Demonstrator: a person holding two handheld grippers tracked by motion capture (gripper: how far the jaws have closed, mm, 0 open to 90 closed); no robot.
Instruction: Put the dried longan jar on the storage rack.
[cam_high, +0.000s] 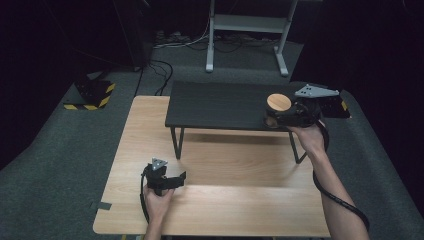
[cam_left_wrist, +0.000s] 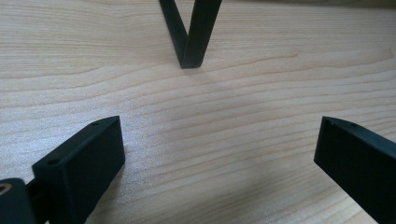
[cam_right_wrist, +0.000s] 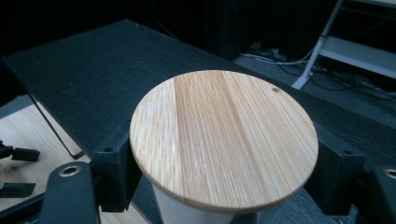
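Item: white cylindrical canister with round pale-wood lid (cam_right_wrist: 224, 140), upright at the right end of the black shelf (cam_high: 220, 105). Sits between right tongs (cam_high: 284, 116); grip unclear. Left tongs (cam_high: 172, 180) released, well apart on the worktop (cam_high: 225, 210).

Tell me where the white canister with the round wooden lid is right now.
In the high view, the white canister with the round wooden lid stands at the right end of the black raised shelf, between the jaws of the right gripper.

High view: fixed above, facing forward and down over the light wooden table (cam_high: 210, 200). Left gripper view: close, low over that tabletop (cam_left_wrist: 210, 107). Right gripper view: very near the round wooden lid (cam_right_wrist: 224, 140), also visible from above (cam_high: 278, 102).
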